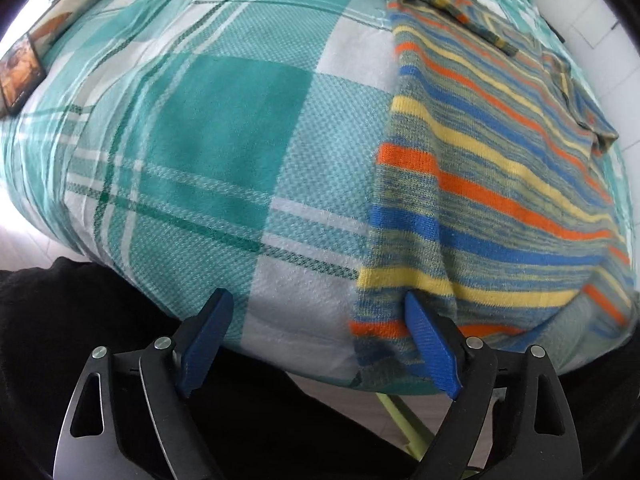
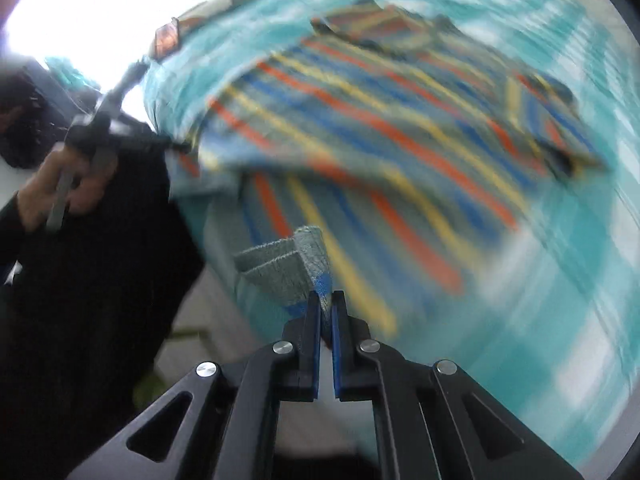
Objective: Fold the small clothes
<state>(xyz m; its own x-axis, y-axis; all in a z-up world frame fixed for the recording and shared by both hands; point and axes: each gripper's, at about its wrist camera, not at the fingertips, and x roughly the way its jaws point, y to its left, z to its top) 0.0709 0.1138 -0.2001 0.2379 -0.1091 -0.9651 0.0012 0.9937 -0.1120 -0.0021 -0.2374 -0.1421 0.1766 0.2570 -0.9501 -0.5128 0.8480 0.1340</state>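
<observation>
You are pinching the near hem corner of the striped sweater (image 2: 320,276) in your right hand-held gripper (image 2: 326,304), lifting it off the bed (image 1: 208,152). Your left hand-held gripper (image 1: 320,340) is gaping wide, its right finger touching the opposite hem; next, clamp there.

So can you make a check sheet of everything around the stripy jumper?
Surface: bed under a teal plaid blanket.
Job's things: striped jumper spread flat, hem at the near edge.
Clutter: a picture and a patterned cushion at the far left.
Grippers: left gripper open at the hem; right gripper shut on a jumper edge.
Cables: nothing seen.
Surroundings: pale floor; the right view is blurred.
</observation>
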